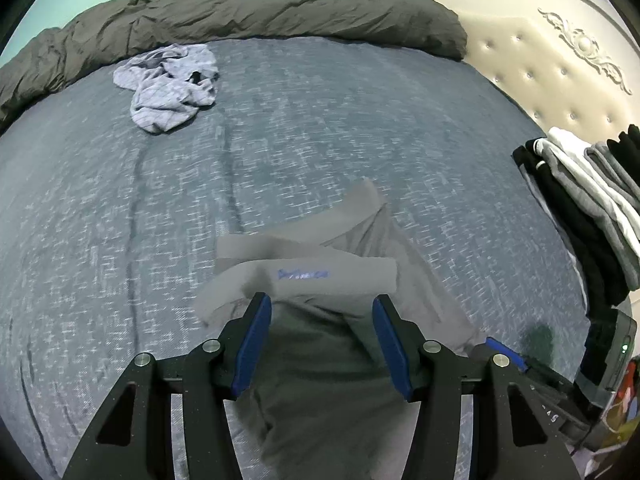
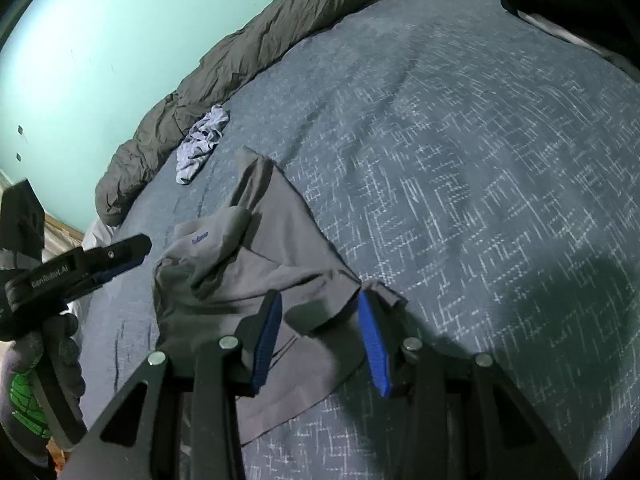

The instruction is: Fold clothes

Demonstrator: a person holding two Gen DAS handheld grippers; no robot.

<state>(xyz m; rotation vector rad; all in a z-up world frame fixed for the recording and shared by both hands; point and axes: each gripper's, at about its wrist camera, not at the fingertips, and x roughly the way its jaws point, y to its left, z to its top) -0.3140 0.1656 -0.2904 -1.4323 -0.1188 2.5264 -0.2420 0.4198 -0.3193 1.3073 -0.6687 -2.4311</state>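
Two grippers: both hang over one grey garment (image 2: 256, 280) on the bed (image 2: 480, 160), near its front edge.
Left gripper (image 1: 322, 304): fingers spread wide, nothing between the blue pads (image 1: 256, 340); the garment's folded band with blue lettering lies just ahead of the tips.
Right gripper (image 2: 320, 312): fingers likewise spread, poised over the garment's near right corner, gripping nothing.
Garment state: partly folded and bunched, one flap thrown across the middle, edges uneven; judged to be mid-fold.
Step in hand: probably taking hold of the near edge to square it up or make the next fold.
Doing it well: each gripper should close on a single layer right at a corner, both at matching spots along the edge; lift together, keep the cloth taut between them, lay it over so the edges meet.
Risk: pinching several bunched layers would drag the flap askew.
Elsewhere: a crumpled pale garment (image 1: 168, 88) waits near the far left edge, beside the dark duvet (image 1: 240, 12); a folded stack (image 1: 580, 200) sits at the right edge.
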